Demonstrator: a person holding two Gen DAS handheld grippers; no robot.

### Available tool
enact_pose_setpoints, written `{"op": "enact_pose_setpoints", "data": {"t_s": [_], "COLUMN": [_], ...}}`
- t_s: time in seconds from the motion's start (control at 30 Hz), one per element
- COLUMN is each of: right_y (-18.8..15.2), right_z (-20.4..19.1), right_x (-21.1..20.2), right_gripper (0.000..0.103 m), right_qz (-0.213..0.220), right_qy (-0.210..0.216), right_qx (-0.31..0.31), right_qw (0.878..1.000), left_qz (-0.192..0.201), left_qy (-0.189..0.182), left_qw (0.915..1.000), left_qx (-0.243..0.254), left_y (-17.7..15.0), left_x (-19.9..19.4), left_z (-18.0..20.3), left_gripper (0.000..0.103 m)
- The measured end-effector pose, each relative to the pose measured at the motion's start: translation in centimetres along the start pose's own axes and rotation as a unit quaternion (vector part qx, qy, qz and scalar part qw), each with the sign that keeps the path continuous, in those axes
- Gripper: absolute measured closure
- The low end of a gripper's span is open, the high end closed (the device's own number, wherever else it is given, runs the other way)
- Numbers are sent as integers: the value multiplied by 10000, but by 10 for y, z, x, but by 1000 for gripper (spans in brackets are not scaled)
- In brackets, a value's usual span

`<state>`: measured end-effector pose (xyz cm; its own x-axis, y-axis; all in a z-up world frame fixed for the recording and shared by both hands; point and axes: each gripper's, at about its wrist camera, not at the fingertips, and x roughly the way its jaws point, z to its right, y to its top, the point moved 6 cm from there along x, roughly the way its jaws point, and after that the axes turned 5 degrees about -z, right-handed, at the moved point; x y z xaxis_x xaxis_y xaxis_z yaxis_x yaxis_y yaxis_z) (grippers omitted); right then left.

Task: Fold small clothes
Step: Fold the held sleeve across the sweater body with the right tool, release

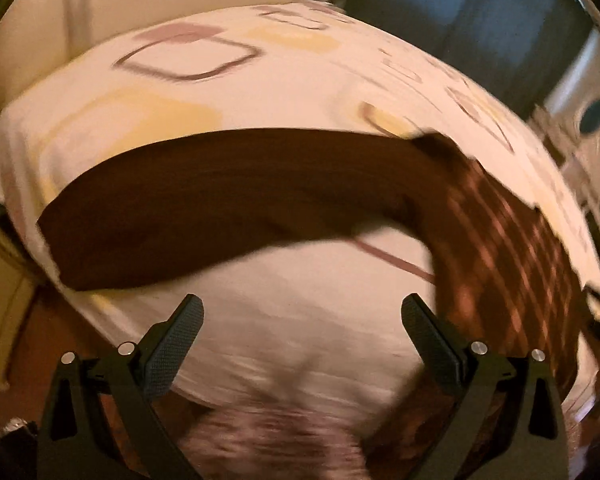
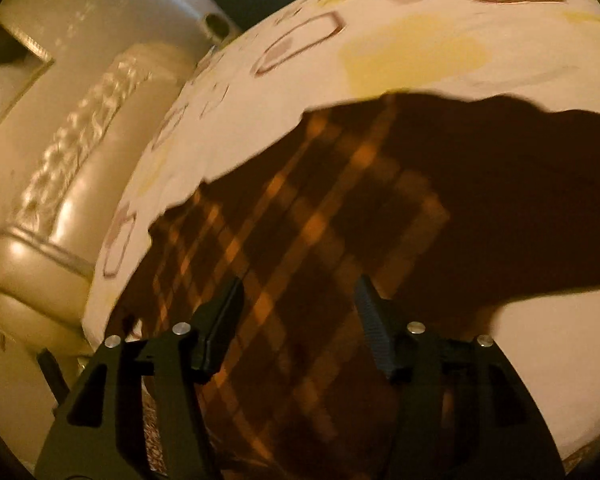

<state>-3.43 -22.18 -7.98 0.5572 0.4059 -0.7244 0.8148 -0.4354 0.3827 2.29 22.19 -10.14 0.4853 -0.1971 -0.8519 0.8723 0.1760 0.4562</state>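
Note:
A dark brown garment point(image 1: 228, 196) lies spread across the bed, plain on the left and checked with orange-pink lines on the right point(image 1: 512, 248). My left gripper point(image 1: 300, 308) hovers open above bare sheet just in front of the plain part, nothing between its fingers. In the right wrist view the checked part point(image 2: 300, 240) fills the middle and the plain part point(image 2: 520, 200) runs off to the right. My right gripper point(image 2: 300, 284) stands open over the checked cloth; its pads do not press on it. Both views are blurred.
The bed sheet point(image 1: 204, 92) is white with yellow patches and brown square outlines. A cream padded bed frame point(image 2: 72, 184) curves along the left of the right wrist view. Dark furniture point(image 1: 480, 12) stands behind the bed; floor and a patterned rug point(image 1: 268, 440) lie below.

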Motion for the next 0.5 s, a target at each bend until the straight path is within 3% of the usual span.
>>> {"op": "enact_pose_setpoints", "data": {"t_s": [0.07,0.17,0.3,0.37,0.5], "right_y": [-7,-20,-27,-27,-28], "right_z": [-9,-7,-9,-11,-18], "right_x": [16,30,34,36,45], "right_gripper": [42,42,35,32,23], "right_qz": [-158,-355,-297,-304,-295], "right_qy": [-80,-189,-262,-339,-466], "right_qx": [-139,-94,-212,-271,-342], "right_qw": [9997,9991,9990,9986,9979], "left_qz": [106,310,463,521,564], "left_qy": [-26,219,281,218,-313], "left_qw": [9997,9978,9897,9845,9773], "left_qx": [-204,-551,-1328,-1662,-2018], "left_y": [5,11,17,19,26], "left_x": [-6,-12,-13,-10,4], "left_z": [-34,-95,-173,-208,-244], "left_gripper": [4,4,4,4,4]}}
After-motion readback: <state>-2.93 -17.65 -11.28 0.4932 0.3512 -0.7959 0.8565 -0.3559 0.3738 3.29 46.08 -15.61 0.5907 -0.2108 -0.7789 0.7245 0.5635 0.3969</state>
